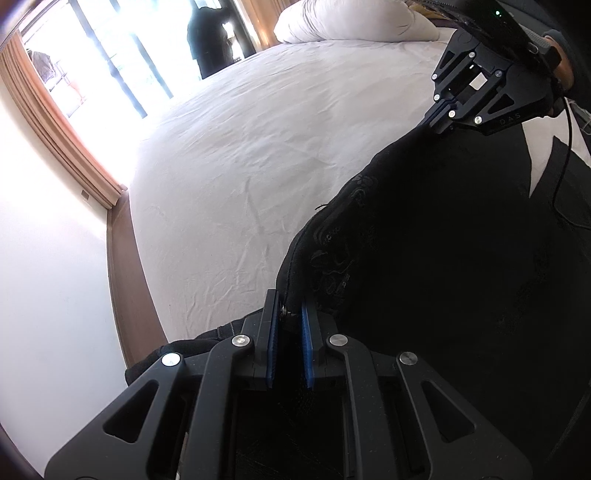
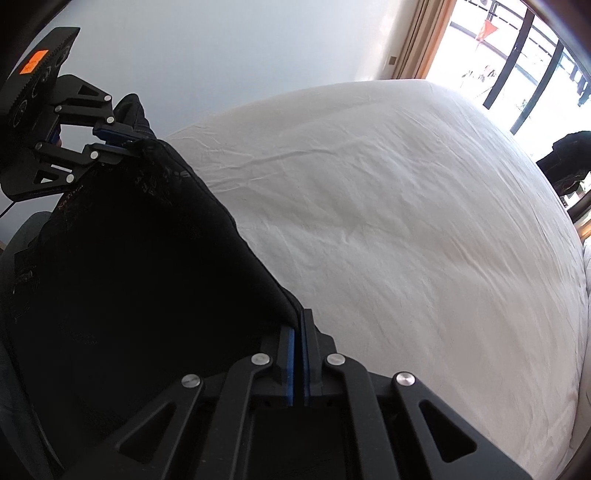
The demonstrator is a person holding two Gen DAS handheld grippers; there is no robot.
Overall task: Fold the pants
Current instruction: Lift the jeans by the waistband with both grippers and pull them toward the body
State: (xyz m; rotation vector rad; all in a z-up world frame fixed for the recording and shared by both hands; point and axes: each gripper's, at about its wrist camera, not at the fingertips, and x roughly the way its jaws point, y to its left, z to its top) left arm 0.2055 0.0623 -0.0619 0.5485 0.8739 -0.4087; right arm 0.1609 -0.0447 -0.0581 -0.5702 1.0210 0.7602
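Item: black pants [image 1: 424, 258], held up off the white bed [image 1: 240, 166], spanning lower right of left view. Left claw [image 1: 290, 321] and right claw [image 2: 297, 328] each clamped on one edge. Folding apparently just starting; no finished fold visible.

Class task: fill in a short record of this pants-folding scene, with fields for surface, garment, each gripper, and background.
surface: bed with white sheet, lightly wrinkled
garment: black pants, stretched between the two grippers
left gripper: shut on the pants' edge, by a metal button
right gripper: shut on the pants' edge
background: white pillow, window with tan curtain, a person standing at the window
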